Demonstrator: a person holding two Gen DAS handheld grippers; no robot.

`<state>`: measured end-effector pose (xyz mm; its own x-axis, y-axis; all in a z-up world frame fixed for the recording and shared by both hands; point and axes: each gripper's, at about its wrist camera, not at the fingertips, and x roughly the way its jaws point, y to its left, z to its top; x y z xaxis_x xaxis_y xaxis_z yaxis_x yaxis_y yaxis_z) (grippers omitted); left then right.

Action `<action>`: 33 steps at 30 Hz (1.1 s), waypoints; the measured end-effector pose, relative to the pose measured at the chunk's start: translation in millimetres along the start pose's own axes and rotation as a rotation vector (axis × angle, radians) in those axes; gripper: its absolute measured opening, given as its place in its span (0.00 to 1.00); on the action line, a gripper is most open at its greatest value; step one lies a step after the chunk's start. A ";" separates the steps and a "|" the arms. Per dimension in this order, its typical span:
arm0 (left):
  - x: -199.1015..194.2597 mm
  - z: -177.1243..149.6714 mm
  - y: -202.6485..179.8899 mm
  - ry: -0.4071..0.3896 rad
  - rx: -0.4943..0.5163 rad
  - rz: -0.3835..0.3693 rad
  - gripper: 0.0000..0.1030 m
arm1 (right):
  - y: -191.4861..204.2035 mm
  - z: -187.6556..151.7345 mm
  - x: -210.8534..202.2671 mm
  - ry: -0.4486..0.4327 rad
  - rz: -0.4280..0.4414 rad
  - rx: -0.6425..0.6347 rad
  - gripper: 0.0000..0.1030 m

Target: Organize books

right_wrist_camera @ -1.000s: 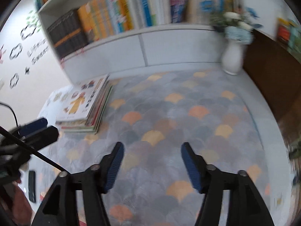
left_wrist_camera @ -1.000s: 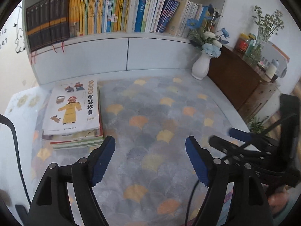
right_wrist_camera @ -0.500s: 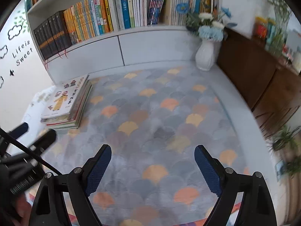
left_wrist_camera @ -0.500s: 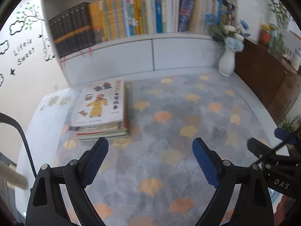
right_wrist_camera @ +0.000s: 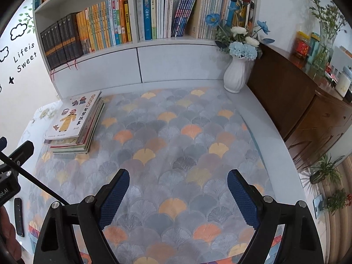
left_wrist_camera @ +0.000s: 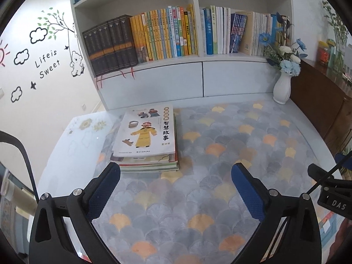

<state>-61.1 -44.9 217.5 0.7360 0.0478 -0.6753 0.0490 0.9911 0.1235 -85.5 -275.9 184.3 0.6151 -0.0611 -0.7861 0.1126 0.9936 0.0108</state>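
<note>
A flat stack of picture books (left_wrist_camera: 146,140) lies on the patterned cloth at the table's left side, topped by a white cover with a figure in yellow. The same stack (right_wrist_camera: 74,125) shows at the left in the right wrist view. My left gripper (left_wrist_camera: 176,173) hovers above the cloth just in front of the stack; its jaws are opening, with nothing between them. My right gripper (right_wrist_camera: 178,180) stands open over the middle of the cloth, empty. Behind the table a white bookshelf (left_wrist_camera: 198,59) holds rows of upright books (left_wrist_camera: 162,35).
A white vase of blue and white flowers (left_wrist_camera: 282,85) stands at the table's back right corner. A dark wooden cabinet (right_wrist_camera: 308,110) with jars runs along the right. A dark flat object (right_wrist_camera: 18,216) lies near the front left table edge. Wall stickers cover the left wall.
Both grippers have drawn back and risen, so more of the shelf shows. The left jaws have spread wider; the right jaws widened earlier and then held. The book stack has not moved.
</note>
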 end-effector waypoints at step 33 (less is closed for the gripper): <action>15.0 -1.2 -23.7 0.004 0.081 0.004 0.98 | 0.3 -5.7 13.2 0.031 -0.044 0.029 0.87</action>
<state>-52.1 -67.5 203.6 0.7336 0.0528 -0.6775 0.1003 0.9776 0.1848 -81.8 -275.9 170.4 0.5851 -0.1011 -0.8047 0.1618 0.9868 -0.0064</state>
